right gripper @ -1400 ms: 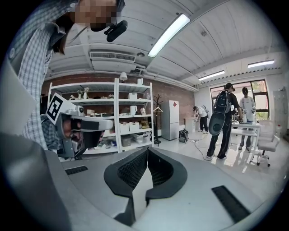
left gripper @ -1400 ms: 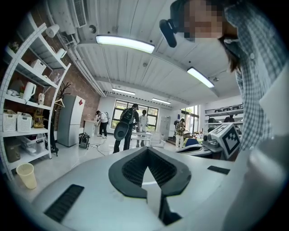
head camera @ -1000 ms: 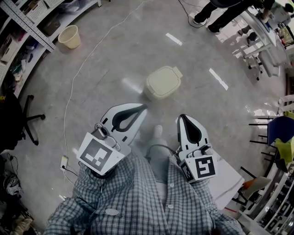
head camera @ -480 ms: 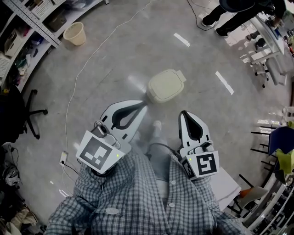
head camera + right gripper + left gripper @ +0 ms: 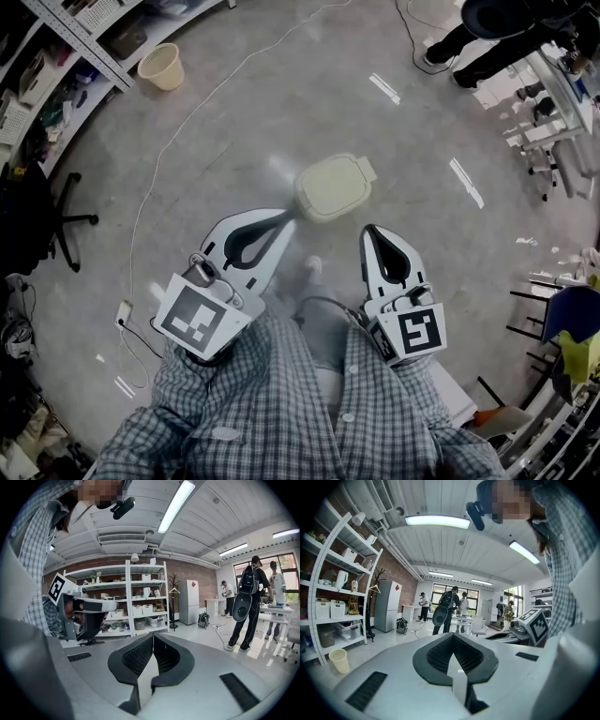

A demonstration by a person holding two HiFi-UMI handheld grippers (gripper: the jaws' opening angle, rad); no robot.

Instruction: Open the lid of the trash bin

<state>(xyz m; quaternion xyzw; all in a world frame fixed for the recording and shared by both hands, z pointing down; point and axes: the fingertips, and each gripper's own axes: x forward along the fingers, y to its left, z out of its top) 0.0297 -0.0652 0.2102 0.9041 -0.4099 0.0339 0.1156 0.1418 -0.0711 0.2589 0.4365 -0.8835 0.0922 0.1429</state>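
The trash bin (image 5: 334,187) stands on the grey floor ahead of me, its cream lid down and closed. My left gripper (image 5: 289,217) is held low with its jaws shut on nothing, the tip just short of the bin's near left corner in the head view. My right gripper (image 5: 368,231) is also shut and holds nothing, a little behind the bin's near right side. Both gripper views look level across the room, so the bin does not show in them. The left gripper (image 5: 453,634) and the right gripper (image 5: 153,636) each show their pads pressed together.
A beige wastebasket (image 5: 161,67) stands by the shelving (image 5: 56,37) at the far left. A white cable (image 5: 187,131) runs over the floor to a power strip (image 5: 124,312). An office chair (image 5: 56,225) is at the left. A person (image 5: 497,37) stands at the far right beside desks.
The bin has come slightly nearer and lower in the head view as I step towards it. Both grippers stay shut and hold the same pose.
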